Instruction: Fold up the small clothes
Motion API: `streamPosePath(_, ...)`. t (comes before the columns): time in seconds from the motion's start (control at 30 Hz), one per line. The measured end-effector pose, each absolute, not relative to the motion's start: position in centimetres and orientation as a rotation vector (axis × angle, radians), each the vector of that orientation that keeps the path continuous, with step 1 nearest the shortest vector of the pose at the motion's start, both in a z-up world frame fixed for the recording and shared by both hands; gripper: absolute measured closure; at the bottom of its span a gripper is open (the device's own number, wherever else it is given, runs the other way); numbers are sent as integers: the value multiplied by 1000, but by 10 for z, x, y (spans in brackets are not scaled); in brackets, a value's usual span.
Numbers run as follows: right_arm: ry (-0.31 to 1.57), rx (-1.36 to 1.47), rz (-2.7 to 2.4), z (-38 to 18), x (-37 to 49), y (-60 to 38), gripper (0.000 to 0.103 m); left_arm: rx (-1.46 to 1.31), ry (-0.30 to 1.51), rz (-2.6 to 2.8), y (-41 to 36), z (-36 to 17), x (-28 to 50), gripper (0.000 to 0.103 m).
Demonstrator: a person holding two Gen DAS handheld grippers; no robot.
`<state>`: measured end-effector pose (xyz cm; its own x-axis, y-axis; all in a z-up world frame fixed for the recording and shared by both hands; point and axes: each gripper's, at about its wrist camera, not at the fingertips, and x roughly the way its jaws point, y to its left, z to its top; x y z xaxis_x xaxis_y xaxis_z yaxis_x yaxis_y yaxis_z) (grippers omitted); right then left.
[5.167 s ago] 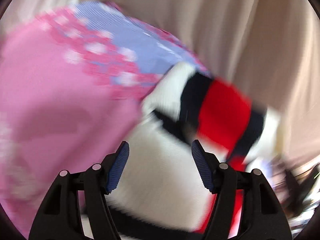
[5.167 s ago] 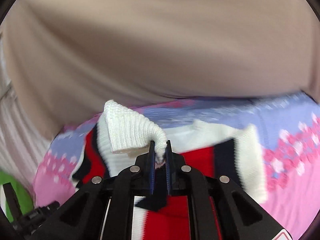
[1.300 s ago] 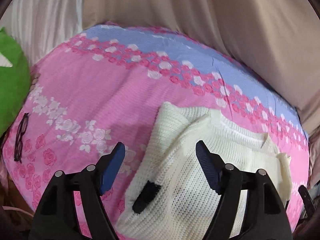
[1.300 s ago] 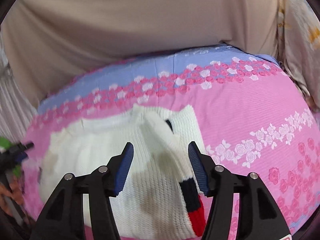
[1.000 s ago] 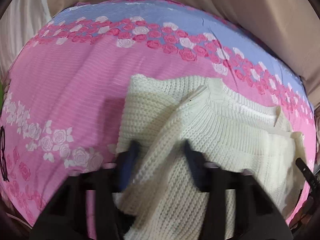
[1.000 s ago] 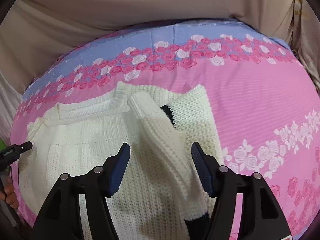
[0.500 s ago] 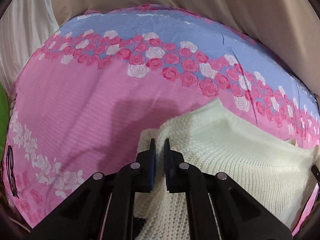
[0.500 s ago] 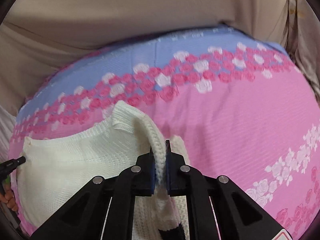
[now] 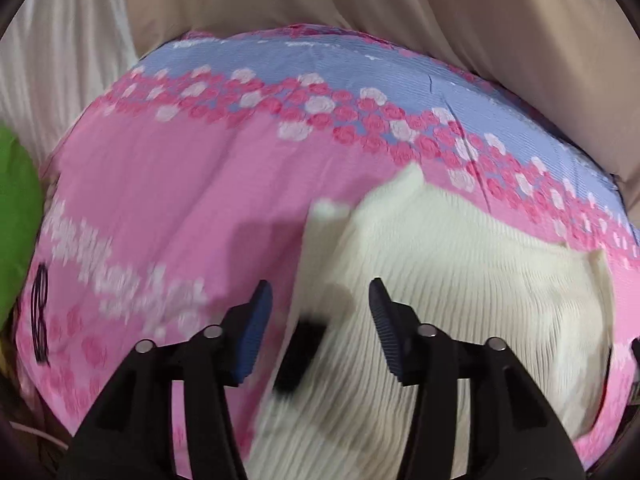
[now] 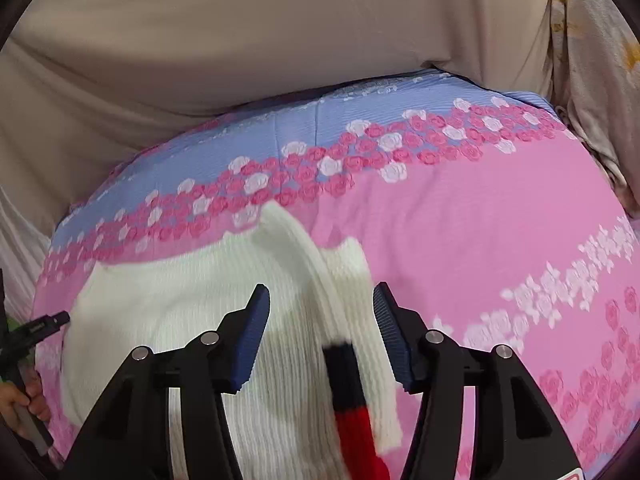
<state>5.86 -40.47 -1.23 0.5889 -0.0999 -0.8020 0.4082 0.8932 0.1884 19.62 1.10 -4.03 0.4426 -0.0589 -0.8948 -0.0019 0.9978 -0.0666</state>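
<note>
Left wrist view: the left claw (image 9: 320, 320) hangs released above a cream knit sweater (image 9: 460, 300), its blue-padded fingers (image 9: 254, 332) spread wide with nothing between them. The sweater lies on a bed covered by a pink rose-print bedspread (image 9: 180, 184) with a blue band along its far edge. The claw sits over the garment's left edge, where a folded layer of knit shows a small dark patch (image 9: 300, 344) (too blurred to tell more). A pair of dark-framed glasses (image 9: 40, 312) rests on the bedspread at far left, well apart from the sweater, beside a green cushion (image 9: 16, 220). Beige fabric (image 9: 440, 12) hangs behind the bed.

Right wrist view: the right claw (image 10: 320, 320) is likewise released, fingers (image 10: 390, 334) apart over the sweater (image 10: 180, 292) at its right edge. A folded strip of white knit runs between the fingers towards the camera, and a dark navy and red striped band (image 10: 352, 392) lies on top of it, near the right finger. The bedspread (image 10: 480, 216) stretches bare to the right. At far left, the tip of the other claw (image 10: 40, 328) and part of the person's left hand (image 10: 24, 404) show beside the sweater.
</note>
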Motion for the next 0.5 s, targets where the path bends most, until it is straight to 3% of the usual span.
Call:
streamPosePath(0.23,1025,375,-327,-60,-23,-380,43,-262,1219,37,48,-77,124,49)
streamPosePath(0.27,1031,388,-321,-65,-24,-380,45,-262,1232,45,48,-81,123,55)
streamPosePath(0.3,1028,408,-304,-68,-23,-381,52,-257,1244,35,46,-82,126,61)
streamPosePath(0.33,1023,431,-281,-69,-20,-382,84,-245,1247,22,43,-81,129,75)
streamPosePath(0.37,1036,452,-270,-70,-15,-383,95,-215,1249,26,39,-78,131,82)
streamPosePath(0.5,962,426,-333,-43,-26,-394,97,-100,1245,60,34,-72,133,88)
